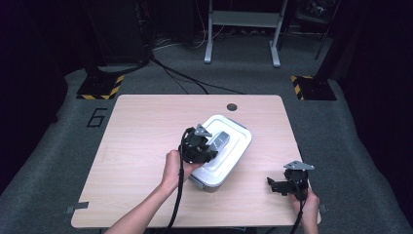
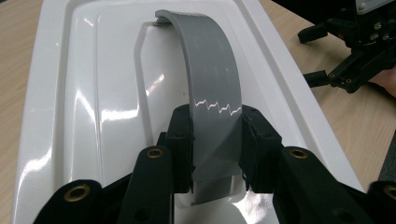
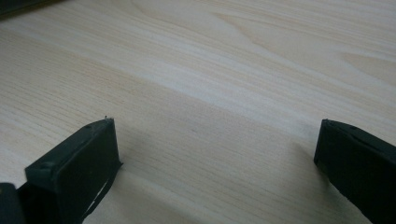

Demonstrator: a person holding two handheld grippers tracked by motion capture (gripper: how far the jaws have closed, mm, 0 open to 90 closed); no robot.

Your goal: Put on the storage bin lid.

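Two fingers (image 2: 184, 140) clamp grey handle (image 2: 212, 88), white box (image 1: 229, 148).

The left tongs (image 2: 217, 140) cover the near end of the grey handle (image 2: 212, 79); the white lid (image 2: 93, 107) runs off the frame at 12 and 6 o'clock.

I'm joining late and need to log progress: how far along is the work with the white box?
Done: the left gripper is shut on the grey handle, raised off the white lid. In hand: that grip; the box sits on the table. Left: lifting or carrying it. The right gripper waits open beside it, holding nothing.
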